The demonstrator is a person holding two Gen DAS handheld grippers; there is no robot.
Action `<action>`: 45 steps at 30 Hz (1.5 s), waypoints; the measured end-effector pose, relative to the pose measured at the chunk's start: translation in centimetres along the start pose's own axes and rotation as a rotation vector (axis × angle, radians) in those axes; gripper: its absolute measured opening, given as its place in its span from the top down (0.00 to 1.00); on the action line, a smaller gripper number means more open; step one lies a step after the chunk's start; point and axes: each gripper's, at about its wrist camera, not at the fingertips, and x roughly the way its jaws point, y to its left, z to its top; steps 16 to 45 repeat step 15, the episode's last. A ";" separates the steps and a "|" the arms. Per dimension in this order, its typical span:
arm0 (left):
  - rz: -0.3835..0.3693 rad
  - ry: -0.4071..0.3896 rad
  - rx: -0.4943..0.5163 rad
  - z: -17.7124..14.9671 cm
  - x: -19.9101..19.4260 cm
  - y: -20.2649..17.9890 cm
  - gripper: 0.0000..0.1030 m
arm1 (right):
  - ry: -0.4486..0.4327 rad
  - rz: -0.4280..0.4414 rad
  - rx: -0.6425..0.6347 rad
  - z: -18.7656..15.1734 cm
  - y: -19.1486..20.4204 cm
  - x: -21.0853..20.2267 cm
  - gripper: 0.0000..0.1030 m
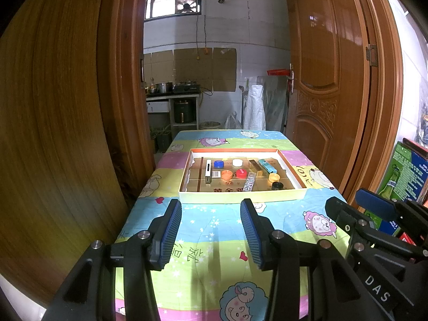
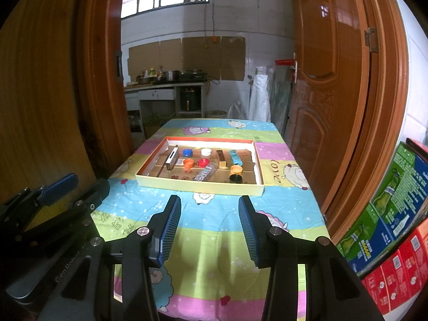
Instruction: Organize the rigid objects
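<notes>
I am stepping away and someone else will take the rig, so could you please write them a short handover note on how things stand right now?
Left tool: open, empty, above the near part of the tablecloth.
Right tool: open, empty, likewise short of the tray.
Shallow tray sits mid-table. Loose inside: white stick-shaped device, blue cap, white cap, orange cap, red cap, patterned bar, gold bar, light blue lighter-shaped item, another orange cap, black cap.
Done: nothing grasped yet.
Left: the sorting itself.
</notes>
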 end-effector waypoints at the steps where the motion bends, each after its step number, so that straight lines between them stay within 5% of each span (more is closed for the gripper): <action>1: 0.000 0.001 0.000 0.0 0.0 0.0 0.56 | 0.000 0.000 -0.001 0.0 0.1 0.0 0.55; 45: 0.012 0.007 0.003 -0.6 -0.2 0.1 0.56 | 0.000 -0.001 0.000 0.0 0.1 0.0 0.55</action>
